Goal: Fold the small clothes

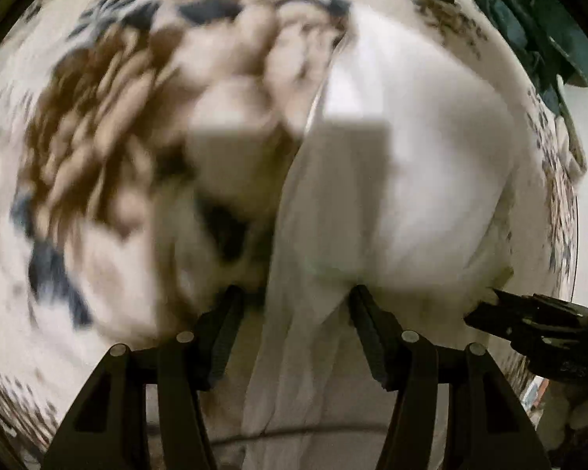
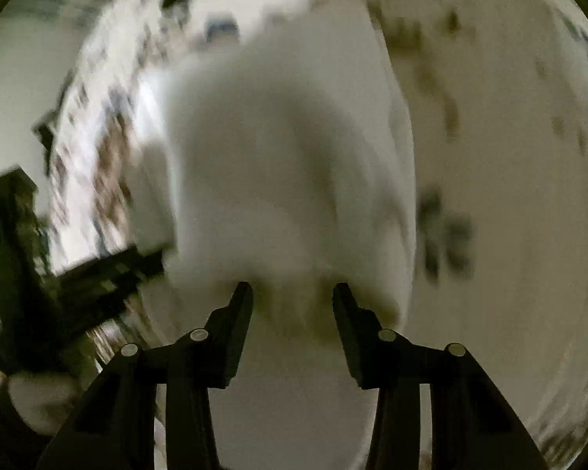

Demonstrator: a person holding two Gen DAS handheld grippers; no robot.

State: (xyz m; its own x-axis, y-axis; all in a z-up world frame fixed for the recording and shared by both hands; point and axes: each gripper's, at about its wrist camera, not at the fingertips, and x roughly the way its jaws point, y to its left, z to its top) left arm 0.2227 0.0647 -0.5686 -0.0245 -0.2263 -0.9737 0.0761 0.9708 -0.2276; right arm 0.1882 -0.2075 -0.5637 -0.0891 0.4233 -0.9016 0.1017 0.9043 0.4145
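Both the left gripper (image 1: 294, 293) and right gripper (image 2: 292, 290) are held released above the white garment (image 1: 411, 180), whose edges should be pinched evenly.

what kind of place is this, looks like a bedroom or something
Probably a home, perhaps a bedroom: a white garment lies on a floral-printed cloth, likely a bedsheet, with dark green fabric heaped beyond it. Blur hides more.

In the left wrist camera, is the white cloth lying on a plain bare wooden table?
No, the white garment lies on a cream floral sheet printed with brown and blue flowers.
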